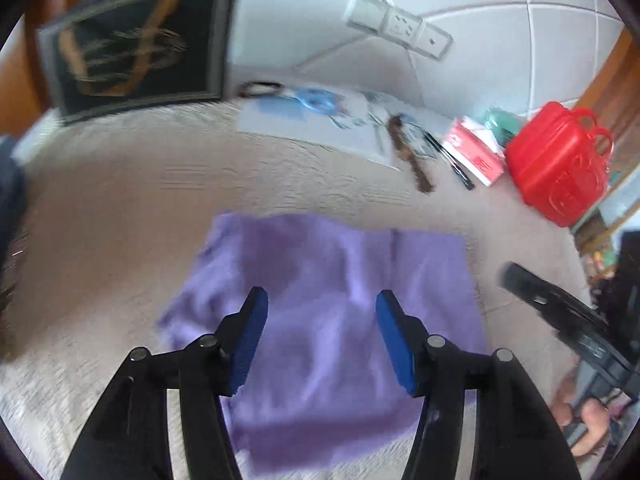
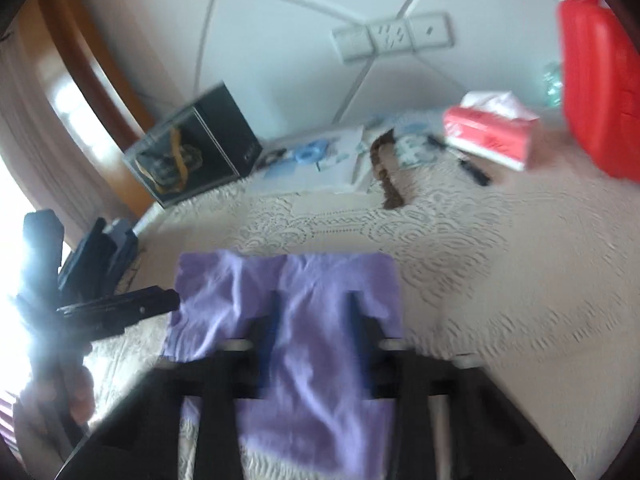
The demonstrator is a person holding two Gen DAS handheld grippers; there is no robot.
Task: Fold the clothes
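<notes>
Left gripper (image 1: 321,294): spread wide, nothing between the blue pads, hangs tilted down over the middle of the purple cloth (image 1: 320,248). Right gripper (image 2: 314,298): blurred, stands with a narrower gap, pinches nothing as far as can be told. From the left wrist, sits off the cloth's right edge over bare cover, with the person's hand (image 1: 592,420) on its grip.

Purple cloth: lies flat on the cream lace cover (image 1: 120,220), near edge of the surface, directly under both grippers. Looks already doubled, with a straight far edge and a seam or fold line running front to back right of centre. Rumples on the left side and hangs slightly askew at the near left corner. Probably sits freed for a check or a fresh grab, and likely needs smoothing or one more fold.

Surface: textured and soft, likely grips thin fabric a little, so calls for lifting an edge and not dragging.

Back of the surface, well apart from the cloth: dark box (image 1: 136,48) at the left, papers (image 1: 312,120) with a blue ring, a pen (image 1: 452,160), a red tissue pack (image 1: 476,152) and a red plastic case (image 1: 560,164) at the right. Leaves the working patch free.

Behind: white tiled wall with a row of sockets (image 1: 400,26), brown wood frame at both sides.
</notes>
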